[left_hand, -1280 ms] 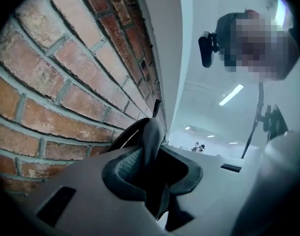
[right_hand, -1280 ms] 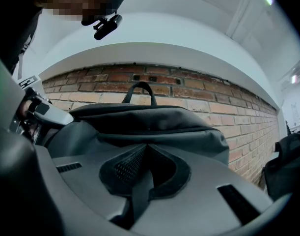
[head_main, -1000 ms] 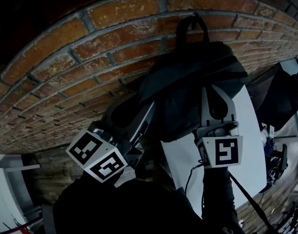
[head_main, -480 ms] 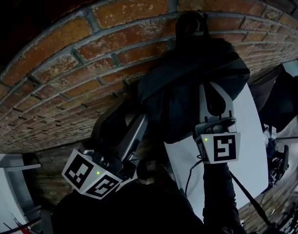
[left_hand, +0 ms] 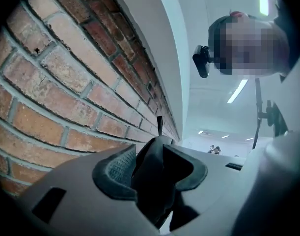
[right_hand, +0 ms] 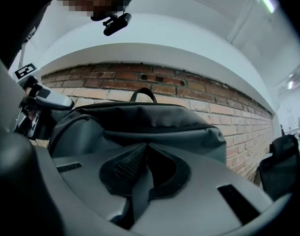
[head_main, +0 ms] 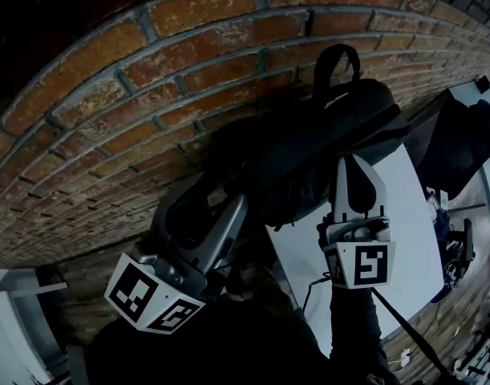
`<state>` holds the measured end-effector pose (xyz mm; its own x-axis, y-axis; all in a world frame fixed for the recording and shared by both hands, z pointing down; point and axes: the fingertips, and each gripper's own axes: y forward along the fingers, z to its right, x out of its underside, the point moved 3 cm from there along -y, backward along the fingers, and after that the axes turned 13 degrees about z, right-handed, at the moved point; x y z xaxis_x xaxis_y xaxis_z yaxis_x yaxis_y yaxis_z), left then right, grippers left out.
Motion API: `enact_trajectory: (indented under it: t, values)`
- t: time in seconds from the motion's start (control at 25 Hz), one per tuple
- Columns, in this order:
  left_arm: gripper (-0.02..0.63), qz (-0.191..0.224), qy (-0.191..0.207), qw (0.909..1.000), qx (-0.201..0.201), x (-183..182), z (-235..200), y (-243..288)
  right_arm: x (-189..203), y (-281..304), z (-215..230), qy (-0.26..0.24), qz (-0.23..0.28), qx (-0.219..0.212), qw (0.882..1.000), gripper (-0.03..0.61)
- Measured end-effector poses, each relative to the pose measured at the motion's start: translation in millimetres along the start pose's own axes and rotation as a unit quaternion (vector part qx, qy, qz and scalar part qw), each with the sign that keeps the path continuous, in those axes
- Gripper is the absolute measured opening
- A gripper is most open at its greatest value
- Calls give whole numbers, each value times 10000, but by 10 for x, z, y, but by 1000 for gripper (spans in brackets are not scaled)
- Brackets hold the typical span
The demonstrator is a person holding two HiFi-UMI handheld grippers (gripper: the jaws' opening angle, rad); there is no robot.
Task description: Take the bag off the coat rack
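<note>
**Lifting the Bag Off the Coat Rack: Failure Points**

The brick wall (head_main: 108, 79) fills the background. The black bag (head_main: 309, 151) sits tilted against it, high up, with its handle loop (head_main: 334, 64) standing above the top edge. The coat rack's hook is hidden, so it cannot be told whether the loop is on it.

The left tool (left_hand: 150, 163) is at the bag's lower left side. Its jaws stand partly apart, grasping a thick dark fold of the bag that touches both pads. The right tool (head_main: 355, 175) is clenched with nothing visible between its jaws, and its tips lie against the bag's lower right face.

Probable faults from this position:

1. **Snagging.** If the loop is on the hook and the bag is drawn outward before it is raised, the loop is likely to catch and jerk the load.
2. **Slippage.** The left tool holds bunched fabric, not a strap. Soft material may creep out of the pads under the bag's weight.
3. **Rotation.** The right tool only props the bag. With a single real hold, the bag could pivot about the left tool and swing or drop.
4. **Abrasion.** Dragging the bag along the rough bricks may scuff the fabric.
</note>
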<state>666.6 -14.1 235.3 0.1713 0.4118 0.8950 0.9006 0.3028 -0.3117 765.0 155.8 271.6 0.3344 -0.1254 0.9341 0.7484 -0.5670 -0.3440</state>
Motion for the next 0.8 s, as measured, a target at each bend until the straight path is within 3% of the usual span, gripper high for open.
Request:
enact_trajectory:
  t: [0.28, 0.56, 0.8]
  values:
    - [167, -17, -119, 9995, 295, 8, 153, -118, -107, -500, 84, 51, -195, 688, 9974, 9]
    - [167, 18, -30, 9984, 568, 14, 267, -193, -159, -813, -237, 387, -492, 608, 9962, 9]
    - [142, 186, 200, 9971, 710, -71, 338, -301, -461, -870, -491, 392, -299, 585, 9971, 9]
